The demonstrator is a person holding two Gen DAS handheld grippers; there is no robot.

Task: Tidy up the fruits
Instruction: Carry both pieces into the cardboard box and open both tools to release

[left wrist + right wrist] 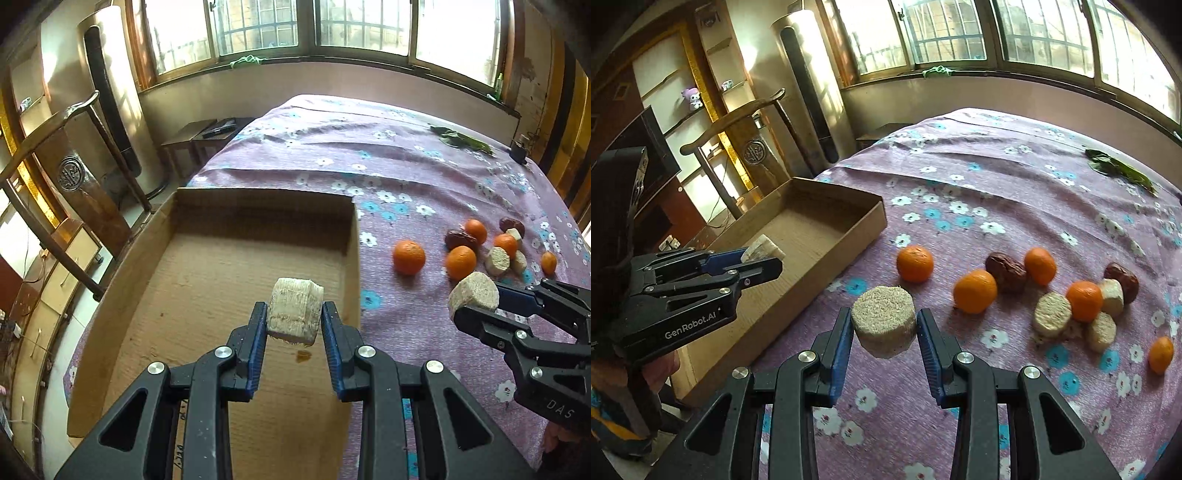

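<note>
My left gripper (pixel 294 314) is shut on a pale sugarcane chunk (pixel 294 311) and holds it above the floor of the cardboard tray (pixel 207 266). My right gripper (pixel 884 325) is shut on a second sugarcane chunk (pixel 884 320), held over the purple floral cloth just right of the tray (pixel 827 236). The right gripper also shows in the left wrist view (pixel 476 306); the left gripper shows in the right wrist view (pixel 764 258). Several oranges (pixel 915 263), red dates (pixel 1005 272) and more sugarcane chunks (pixel 1052 314) lie on the cloth to the right.
The tray holds no fruit on its floor; a small stain (pixel 303 355) marks it. Green leaves (pixel 1119 170) lie far back on the cloth. A wooden chair (pixel 66 155) and a tall appliance (pixel 809 85) stand left of the table.
</note>
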